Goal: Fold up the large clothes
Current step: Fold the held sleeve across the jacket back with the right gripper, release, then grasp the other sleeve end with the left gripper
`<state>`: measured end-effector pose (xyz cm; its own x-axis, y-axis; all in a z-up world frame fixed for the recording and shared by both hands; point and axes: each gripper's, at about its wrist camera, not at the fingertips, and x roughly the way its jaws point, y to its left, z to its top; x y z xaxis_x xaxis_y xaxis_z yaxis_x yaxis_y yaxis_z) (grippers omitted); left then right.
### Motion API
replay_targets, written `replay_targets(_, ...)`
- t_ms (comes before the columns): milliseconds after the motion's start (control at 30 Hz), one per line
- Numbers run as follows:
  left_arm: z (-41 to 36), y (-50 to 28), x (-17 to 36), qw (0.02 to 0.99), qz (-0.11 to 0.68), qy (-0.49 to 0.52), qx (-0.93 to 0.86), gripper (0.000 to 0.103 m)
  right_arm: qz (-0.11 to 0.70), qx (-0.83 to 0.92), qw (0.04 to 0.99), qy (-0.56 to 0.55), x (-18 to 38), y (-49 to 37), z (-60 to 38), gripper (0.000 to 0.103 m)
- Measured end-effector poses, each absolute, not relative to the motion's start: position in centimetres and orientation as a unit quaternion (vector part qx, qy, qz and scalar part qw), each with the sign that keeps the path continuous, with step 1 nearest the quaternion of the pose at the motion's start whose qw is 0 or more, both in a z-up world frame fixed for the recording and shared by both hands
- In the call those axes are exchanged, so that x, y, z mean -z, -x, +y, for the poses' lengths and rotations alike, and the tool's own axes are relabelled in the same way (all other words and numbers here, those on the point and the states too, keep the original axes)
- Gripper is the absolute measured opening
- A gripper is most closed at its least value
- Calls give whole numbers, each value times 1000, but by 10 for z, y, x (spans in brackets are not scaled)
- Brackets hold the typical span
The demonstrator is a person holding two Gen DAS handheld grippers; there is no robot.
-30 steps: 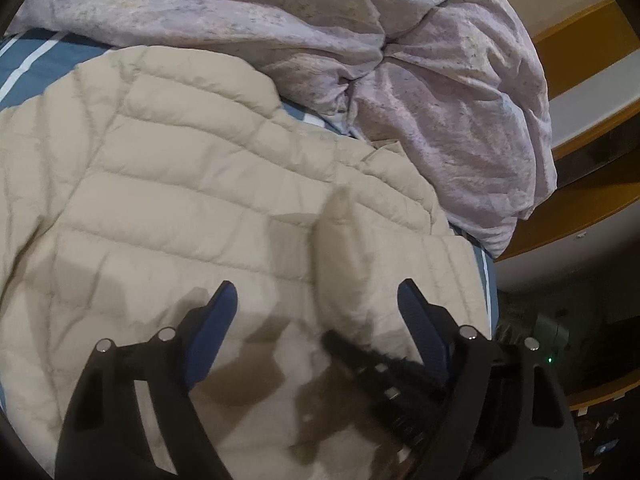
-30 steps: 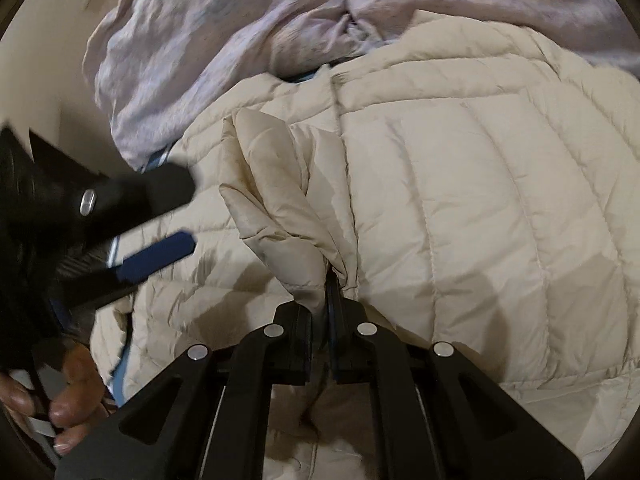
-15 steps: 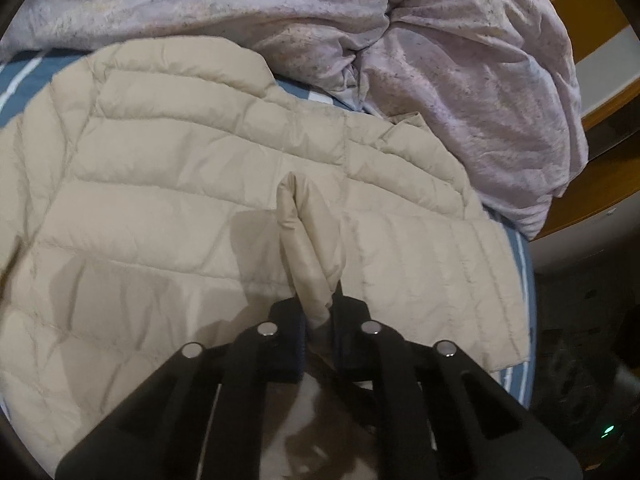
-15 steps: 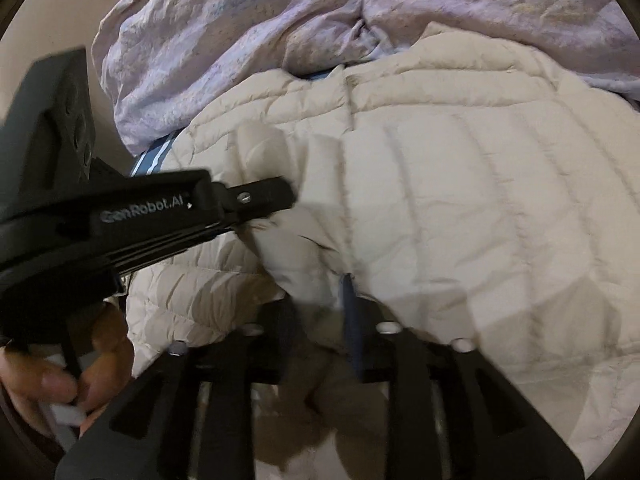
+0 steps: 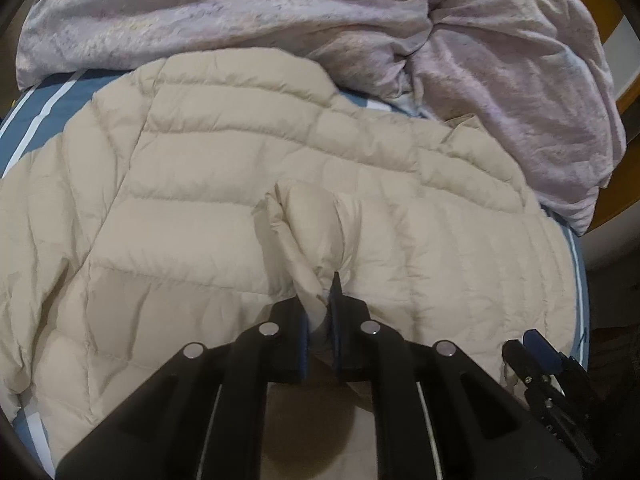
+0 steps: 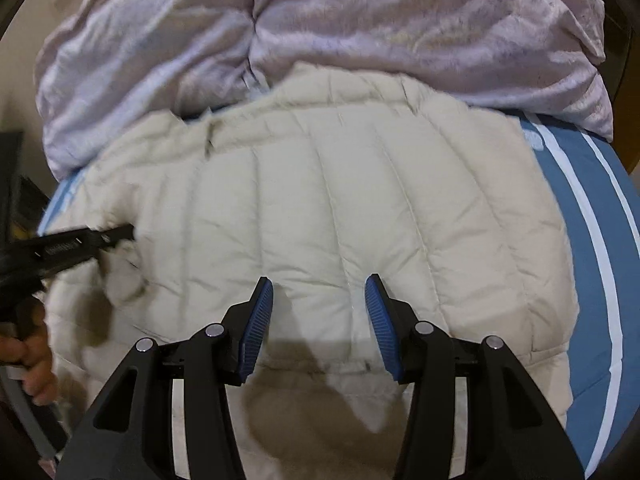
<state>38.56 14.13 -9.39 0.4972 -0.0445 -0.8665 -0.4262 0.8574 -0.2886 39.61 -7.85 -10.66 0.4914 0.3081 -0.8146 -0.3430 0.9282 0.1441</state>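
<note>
A beige quilted puffer jacket (image 5: 192, 208) lies spread on the bed, and the right wrist view shows it as well (image 6: 340, 200). My left gripper (image 5: 320, 300) is shut on a raised fold of the jacket, pinched between its blue pads. In the right wrist view that left gripper (image 6: 116, 234) reaches in from the left edge onto the jacket. My right gripper (image 6: 320, 292) hovers over flat quilting with its jaws opening and nothing between the pads. Its tip (image 5: 536, 350) shows at the lower right of the left wrist view.
A crumpled lilac duvet (image 5: 280, 12) is heaped behind the jacket, also filling the top of the right wrist view (image 6: 380, 20). A blue sheet with white stripes (image 6: 592, 248) covers the bed. A person's hand (image 6: 32, 364) holds the left gripper's handle. Wooden furniture (image 5: 630, 92) stands beyond the bed.
The left gripper closed on the jacket fold that the right gripper was holding. The right gripper let go, opened and swung rightward over the flat part of the jacket.
</note>
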Motion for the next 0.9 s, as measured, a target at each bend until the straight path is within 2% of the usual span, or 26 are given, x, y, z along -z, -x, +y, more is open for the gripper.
replay_targets(167,139,-384,98,836,484,228,-121,15,450,-172,873,79,120,-393,-64,51)
replay_targets(233,140,-381,95,837,481,228,-124,20,449,-170,873,86,121,-394,-63,51)
replay_targets(300,142,-374,91,838,477,230,-129,34,453,-172,870,88,119,-395,-64,52)
replay_targets(333,144,-369,88,839,474,232,-132,38,455,-172,869,88,118,-394,-65,54)
replay_targets(400,151,-355,81,841,465,238,-139,48,462,-169,867,80,113,-394,-68,67)
replay_targets(433,155,-347,77,843,460,241,-142,50,464,-169,866,72,110,-394,-72,78)
replay_targets(500,169,-323,70,845,448,246,-156,55,461,-167,869,58,104,-387,-78,81)
replay_targets(900,271,-153,66,806,411,295,-307,56,461,-189,866,41,87,-334,-81,83)
